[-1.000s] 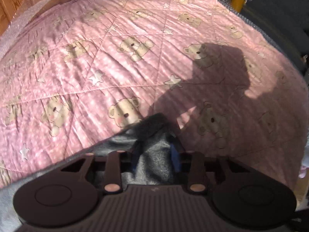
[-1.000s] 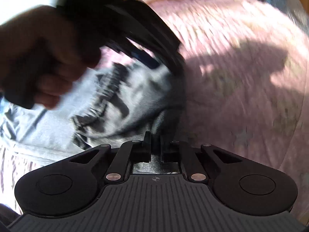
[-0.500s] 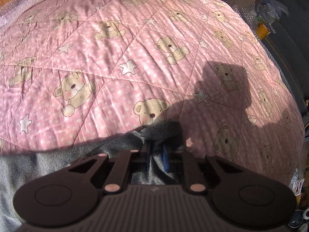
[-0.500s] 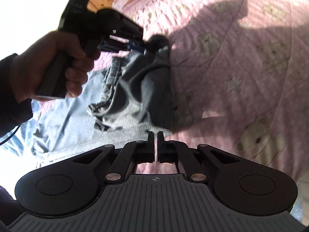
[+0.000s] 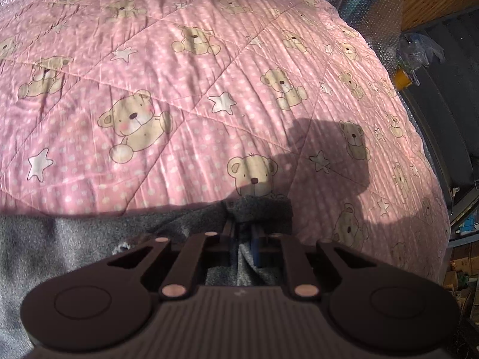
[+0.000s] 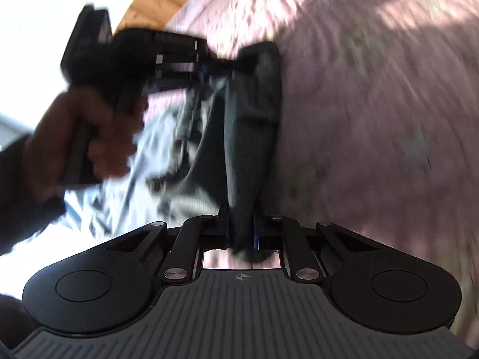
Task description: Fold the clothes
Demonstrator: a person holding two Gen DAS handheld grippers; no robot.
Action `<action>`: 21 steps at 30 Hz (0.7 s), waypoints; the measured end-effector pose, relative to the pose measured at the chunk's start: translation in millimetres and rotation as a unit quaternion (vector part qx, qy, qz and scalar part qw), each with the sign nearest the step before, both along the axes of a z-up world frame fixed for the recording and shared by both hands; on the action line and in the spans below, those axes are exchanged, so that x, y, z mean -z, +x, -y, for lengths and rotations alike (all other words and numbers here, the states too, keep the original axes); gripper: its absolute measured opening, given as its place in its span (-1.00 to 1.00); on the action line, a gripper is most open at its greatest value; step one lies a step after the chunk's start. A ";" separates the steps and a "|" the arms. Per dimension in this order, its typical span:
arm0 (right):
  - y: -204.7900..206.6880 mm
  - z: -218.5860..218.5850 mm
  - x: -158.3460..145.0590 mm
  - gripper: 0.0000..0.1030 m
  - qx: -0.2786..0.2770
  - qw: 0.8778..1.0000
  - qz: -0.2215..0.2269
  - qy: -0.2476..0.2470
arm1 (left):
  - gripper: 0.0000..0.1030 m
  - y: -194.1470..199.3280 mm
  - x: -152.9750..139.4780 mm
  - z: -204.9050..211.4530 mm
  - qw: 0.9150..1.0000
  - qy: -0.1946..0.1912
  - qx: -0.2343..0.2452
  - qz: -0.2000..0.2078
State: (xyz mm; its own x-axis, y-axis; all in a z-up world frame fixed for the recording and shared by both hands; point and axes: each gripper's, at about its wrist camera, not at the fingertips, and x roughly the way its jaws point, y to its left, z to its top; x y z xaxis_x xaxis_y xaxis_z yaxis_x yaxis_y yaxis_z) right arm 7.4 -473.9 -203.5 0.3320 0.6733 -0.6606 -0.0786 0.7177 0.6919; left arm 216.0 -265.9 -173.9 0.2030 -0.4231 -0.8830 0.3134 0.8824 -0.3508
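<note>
Plainly, both jaws were clamped on the grey garment point(image 5: 185, 224): left gripper point(image 5: 241, 233) at one corner, right gripper point(image 6: 241, 233) at another; soft, limp cloth, sagging over the pink quilt point(image 5: 209, 89); best held by its hem.

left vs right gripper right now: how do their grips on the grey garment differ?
The left gripper pinches a bunched, rolled end of the grey garment, low against the pink quilt. The right gripper pinches the other end of the same dark fold, which stretches taut between them. The right wrist view is motion-blurred; the left wrist view is sharp. Shared: both are shut on the garment.
</note>
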 end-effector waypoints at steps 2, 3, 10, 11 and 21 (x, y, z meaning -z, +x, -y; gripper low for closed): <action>-15.2 0.6 -0.7 -1.00 -0.024 1.000 -0.011 -0.015 | -0.74 0.1 -2.5 1.8 1.000 0.006 0.005 0.000; -22.2 -0.1 -3.2 -1.00 -0.033 0.999 -0.012 -0.022 | -0.71 -2.2 -8.3 0.6 1.000 0.007 0.007 0.006; -28.4 21.3 -56.0 -0.64 0.050 0.994 0.077 -0.053 | -0.25 -26.8 -65.0 -15.5 0.997 0.009 0.012 0.079; -22.6 20.4 -59.1 -0.45 0.062 0.992 0.089 -0.059 | -0.27 -31.9 -63.9 -23.0 0.997 0.016 0.006 0.078; -2.1 -6.4 -31.8 -0.72 0.041 0.987 0.054 -0.143 | -0.32 -100.5 -21.7 -83.8 0.999 0.029 -0.044 0.006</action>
State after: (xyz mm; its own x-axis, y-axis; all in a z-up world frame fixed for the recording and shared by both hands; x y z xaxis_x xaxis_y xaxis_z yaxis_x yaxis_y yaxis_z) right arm 5.3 -467.5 -171.7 0.4563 0.4331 -0.7773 -0.0748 0.8891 0.4516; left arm 115.5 -182.1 -152.2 0.2481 -0.3517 -0.9026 0.2379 0.9254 -0.2952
